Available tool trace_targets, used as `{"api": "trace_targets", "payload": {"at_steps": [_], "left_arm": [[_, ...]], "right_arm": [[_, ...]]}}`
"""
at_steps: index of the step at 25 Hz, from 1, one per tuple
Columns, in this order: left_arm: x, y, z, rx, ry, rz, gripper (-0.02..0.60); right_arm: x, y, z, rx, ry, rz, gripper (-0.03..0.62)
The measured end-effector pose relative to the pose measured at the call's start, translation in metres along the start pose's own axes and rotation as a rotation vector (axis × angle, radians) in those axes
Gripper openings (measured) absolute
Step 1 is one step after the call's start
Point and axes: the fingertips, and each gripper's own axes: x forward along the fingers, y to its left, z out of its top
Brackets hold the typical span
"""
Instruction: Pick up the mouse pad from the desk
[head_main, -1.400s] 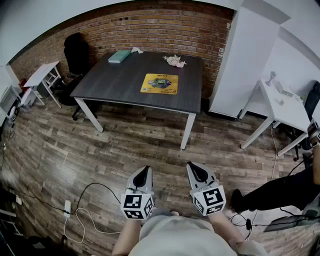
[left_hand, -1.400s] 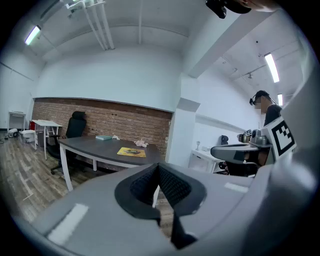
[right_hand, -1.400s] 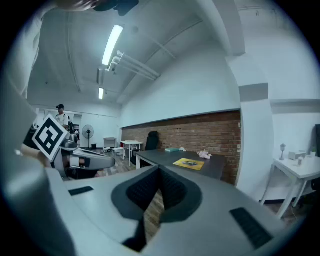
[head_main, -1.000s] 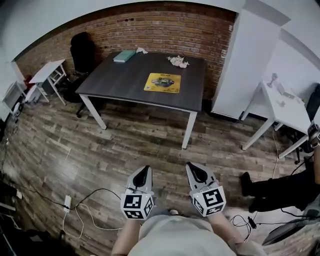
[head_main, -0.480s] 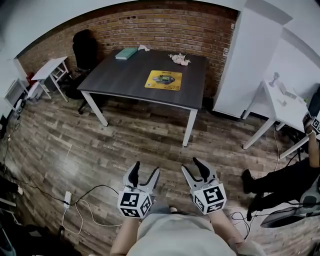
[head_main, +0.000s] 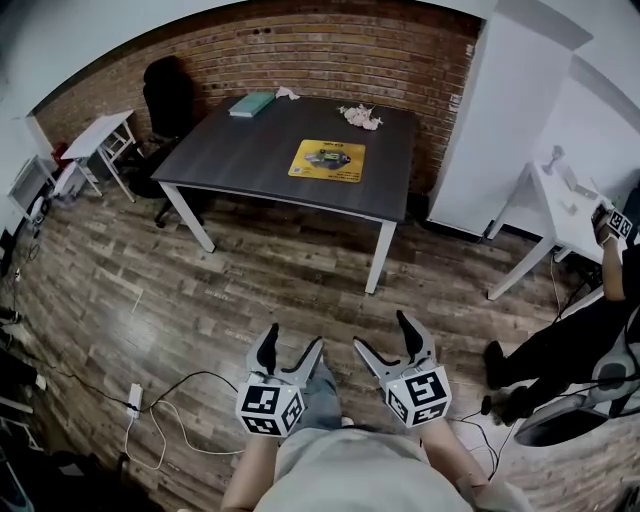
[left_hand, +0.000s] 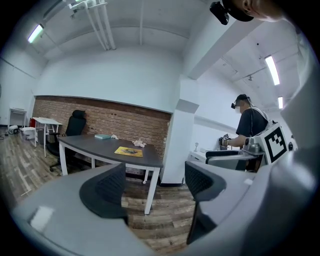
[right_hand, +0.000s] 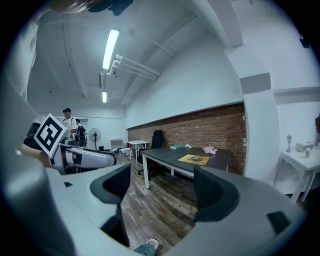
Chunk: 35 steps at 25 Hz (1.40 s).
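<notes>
The yellow mouse pad (head_main: 327, 160) lies flat on the dark grey desk (head_main: 240, 150) by the brick wall, far ahead of me across the wood floor. It also shows small in the left gripper view (left_hand: 129, 151) and the right gripper view (right_hand: 194, 159). My left gripper (head_main: 291, 342) and right gripper (head_main: 385, 335) are held side by side close to my body, pointing roughly level toward the desk. Both have just been opening their jaws and now stand open, with nothing between the pads (left_hand: 112, 184) (right_hand: 117, 182).
On the desk's far edge lie a green book (head_main: 252, 104) and a crumpled pink thing (head_main: 362, 117). A black office chair (head_main: 168, 90) and a small white table (head_main: 100, 135) stand left. A white desk (head_main: 570, 215) and a seated person (head_main: 560, 350) are right. Cables (head_main: 170, 420) trail on the floor.
Both grippers' jaws have gone from shut to wide open. The hands have stayed in nearly the same place. The person at the right has shifted their legs.
</notes>
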Motion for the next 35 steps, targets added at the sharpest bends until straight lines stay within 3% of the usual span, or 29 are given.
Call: {"api": "trace_targets", "payload": {"at_steps": [11, 35], "left_arm": [[0.073, 0.044, 0.018, -0.004, -0.005, 0.013, 0.354], [0.273, 0.212, 0.095, 0.01, 0.035, -0.03, 0.354]], "right_arm": [[0.069, -0.047, 0.005, 0.018, 0.009, -0.012, 0.377], [0.306, -0.144, 0.069, 0.017, 0.022, -0.096, 0.377]]}}
